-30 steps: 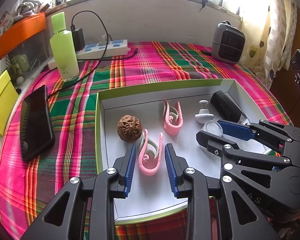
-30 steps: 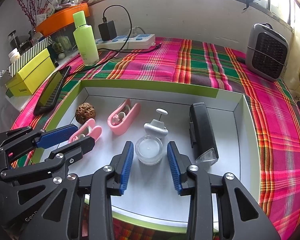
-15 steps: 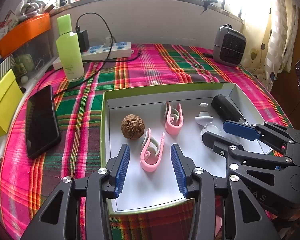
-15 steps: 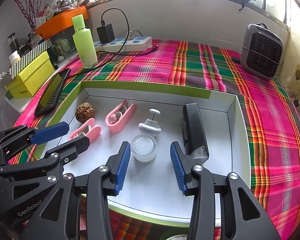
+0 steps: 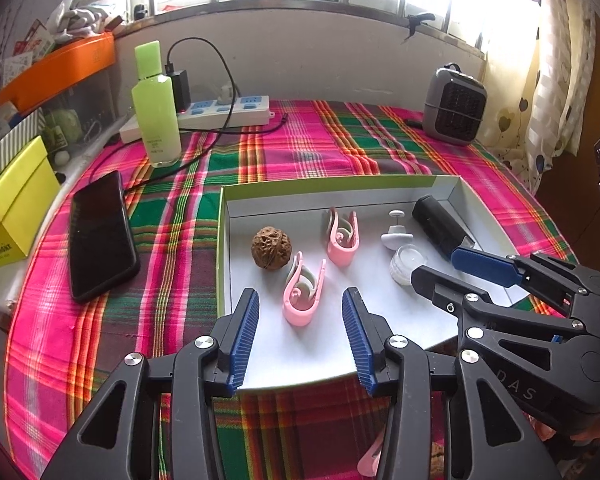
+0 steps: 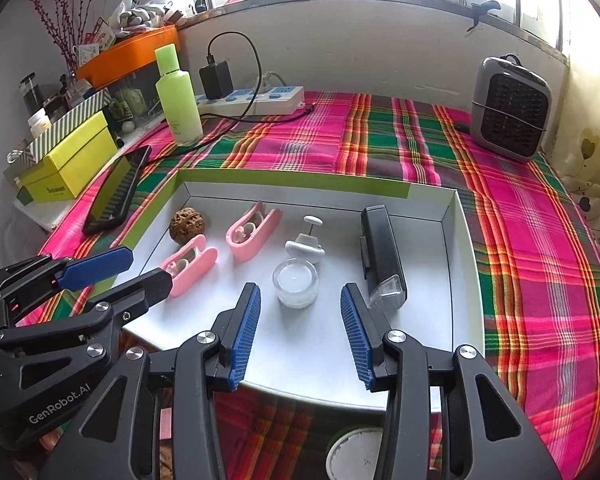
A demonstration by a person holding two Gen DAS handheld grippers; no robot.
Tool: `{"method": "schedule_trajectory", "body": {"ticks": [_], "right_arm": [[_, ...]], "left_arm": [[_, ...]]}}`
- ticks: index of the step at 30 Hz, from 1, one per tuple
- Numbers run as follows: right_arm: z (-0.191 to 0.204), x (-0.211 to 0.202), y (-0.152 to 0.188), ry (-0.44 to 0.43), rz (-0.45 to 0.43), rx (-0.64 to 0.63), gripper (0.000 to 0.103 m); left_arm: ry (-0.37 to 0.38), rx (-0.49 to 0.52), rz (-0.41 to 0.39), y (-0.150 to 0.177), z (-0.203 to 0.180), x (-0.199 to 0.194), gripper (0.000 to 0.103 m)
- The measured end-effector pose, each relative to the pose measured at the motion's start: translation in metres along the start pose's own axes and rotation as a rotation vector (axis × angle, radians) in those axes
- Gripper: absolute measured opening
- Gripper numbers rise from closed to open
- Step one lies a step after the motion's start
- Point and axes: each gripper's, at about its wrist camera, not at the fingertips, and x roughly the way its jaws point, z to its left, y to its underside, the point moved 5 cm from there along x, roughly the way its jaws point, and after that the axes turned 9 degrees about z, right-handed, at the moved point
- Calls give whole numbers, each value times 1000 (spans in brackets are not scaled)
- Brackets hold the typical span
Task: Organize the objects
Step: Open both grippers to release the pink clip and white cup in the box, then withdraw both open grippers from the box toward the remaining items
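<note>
Since a second ago both pairs of jaws have been spread wider and drawn back, so that the near pink clip and the clear jar are now released and lie ahead of the tips rather than between the pads. The left gripper is seen open and empty, with the clip resting just beyond it on the floor of the white tray. The right gripper is likewise open and empty, the jar standing upright just past it.

All the task's things are found inside the tray: the walnut at the left, a second pink clip behind the first, a small white knob behind the jar, and the black case at the right (nothing overlapping).

The placing appears done. The withdrawal is best made straight back and upward, jaws kept wide, so that neither clip nor jar is nudged.
</note>
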Motion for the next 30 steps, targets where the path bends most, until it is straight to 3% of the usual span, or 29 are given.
{"method": "schedule_trajectory", "body": {"ticks": [30], "right_arm": [[10, -48, 50, 2, -66, 10, 43]], "left_arm": [[20, -14, -37, 46, -5, -40, 42]]}}
